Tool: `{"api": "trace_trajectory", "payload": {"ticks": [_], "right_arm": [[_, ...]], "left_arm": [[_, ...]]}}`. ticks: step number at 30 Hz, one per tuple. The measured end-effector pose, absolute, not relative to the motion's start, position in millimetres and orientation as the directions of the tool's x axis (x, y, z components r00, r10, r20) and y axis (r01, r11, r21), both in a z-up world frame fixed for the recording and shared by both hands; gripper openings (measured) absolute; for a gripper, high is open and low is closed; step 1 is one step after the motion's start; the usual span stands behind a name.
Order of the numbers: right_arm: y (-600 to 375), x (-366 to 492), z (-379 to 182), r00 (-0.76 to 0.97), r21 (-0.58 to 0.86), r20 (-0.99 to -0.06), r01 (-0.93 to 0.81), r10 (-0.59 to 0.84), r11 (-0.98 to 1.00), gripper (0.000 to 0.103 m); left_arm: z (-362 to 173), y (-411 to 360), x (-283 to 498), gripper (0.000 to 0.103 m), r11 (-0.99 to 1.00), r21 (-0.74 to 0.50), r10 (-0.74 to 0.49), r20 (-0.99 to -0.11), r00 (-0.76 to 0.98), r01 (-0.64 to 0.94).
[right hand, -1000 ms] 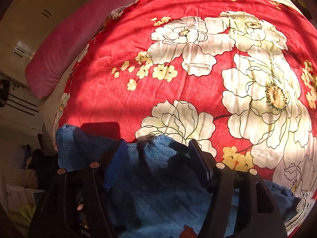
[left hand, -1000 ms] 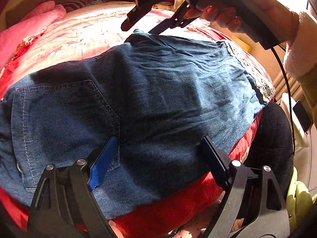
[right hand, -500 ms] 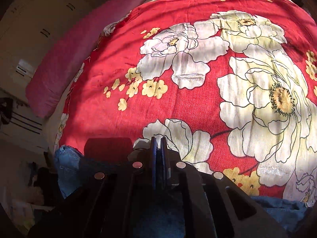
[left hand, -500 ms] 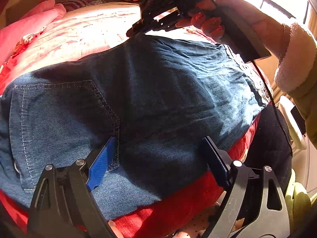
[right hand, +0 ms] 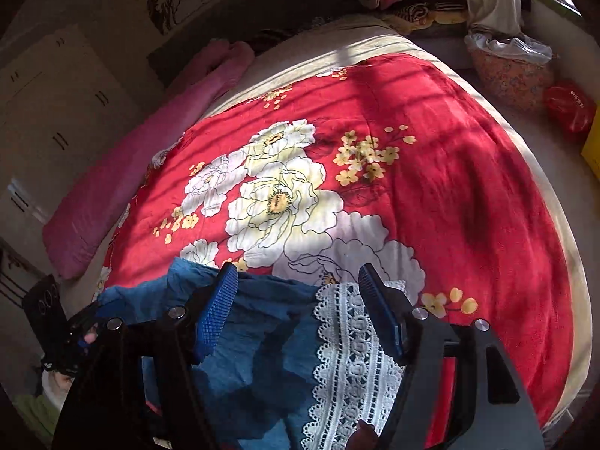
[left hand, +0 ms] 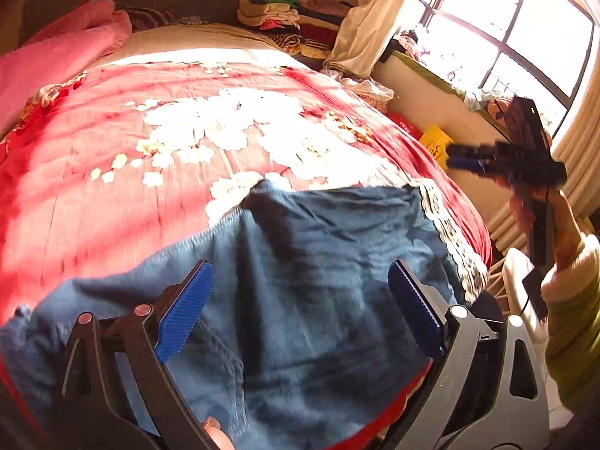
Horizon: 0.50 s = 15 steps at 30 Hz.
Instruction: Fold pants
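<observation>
Blue denim pants point(left hand: 318, 281) with a white lace hem point(left hand: 450, 236) lie folded on the red flowered bedspread point(left hand: 150, 150). My left gripper point(left hand: 300, 307) is open and empty, hovering over the pants near the back pocket. My right gripper point(right hand: 300, 300) is open and empty above the lace hem point(right hand: 352, 356) and the denim point(right hand: 255, 337). In the left wrist view the right gripper point(left hand: 461, 155) is held up in the air at the right, off the bed's edge and clear of the cloth.
A pink blanket point(right hand: 131, 172) lies along the bed's left side. Folded clothes point(left hand: 277, 11) are stacked at the head of the bed. A flowered bag point(right hand: 513, 75), a red bag point(right hand: 570, 108) and a yellow box point(left hand: 435, 142) stand beside the bed under the window point(left hand: 506, 37).
My right gripper was shut at the pants' far edge; it has opened, let go and pulled back to the right, up off the bed. My left gripper has lifted slightly and stays open.
</observation>
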State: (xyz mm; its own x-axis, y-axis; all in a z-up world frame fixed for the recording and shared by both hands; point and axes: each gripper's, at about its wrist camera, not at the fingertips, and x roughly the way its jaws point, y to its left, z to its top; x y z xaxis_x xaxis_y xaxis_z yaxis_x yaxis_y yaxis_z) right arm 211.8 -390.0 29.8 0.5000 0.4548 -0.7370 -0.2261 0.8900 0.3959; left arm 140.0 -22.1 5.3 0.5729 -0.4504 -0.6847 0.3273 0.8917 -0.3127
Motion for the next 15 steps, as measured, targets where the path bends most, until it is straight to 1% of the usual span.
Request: {"api": "trace_trajectory", "payload": {"ticks": [4,6,9,10,11,12,13,14,15], "right_arm": [[-414,218,-8,0.445,0.449,-0.763,-0.155,0.468,0.880,0.066],[-421,222,-24,0.426,0.484,-0.762,-0.124,0.487,0.866,0.066],[-424,229,-41,0.405,0.563,-0.732,-0.096,0.549,0.821,0.066],[-423,231,-45,0.400,0.586,-0.718,-0.094,0.569,0.805,0.067],[-421,233,-47,0.394,0.599,-0.708,-0.106,0.587,0.794,0.065],[-417,234,-48,0.392,0.604,-0.701,-0.116,0.596,0.788,0.060],[-413,235,-49,0.382,0.608,-0.699,-0.128,0.605,0.783,0.051],[-407,235,-50,0.370,0.616,-0.692,-0.144,0.620,0.774,0.048],[-402,235,-52,0.358,0.616,-0.692,-0.159,0.626,0.772,0.042]], "left_arm": [[-9,-17,193,0.087,0.893,-0.372,-0.450,-0.728,0.516,0.254],[-22,-13,211,0.087,0.899,-0.391,-0.437,-0.755,0.489,0.199],[-45,-6,228,0.086,0.878,-0.460,-0.468,-0.769,0.435,0.130],[-49,-7,231,0.085,0.875,-0.467,-0.473,-0.774,0.421,0.124],[-52,-10,231,0.084,0.877,-0.463,-0.471,-0.776,0.419,0.128],[-52,-12,232,0.080,0.880,-0.453,-0.467,-0.779,0.418,0.139],[-51,-14,232,0.075,0.878,-0.454,-0.472,-0.775,0.419,0.149],[-51,-16,232,0.062,0.870,-0.468,-0.487,-0.769,0.414,0.154],[-52,-17,233,0.049,0.862,-0.483,-0.500,-0.765,0.405,0.153]]}}
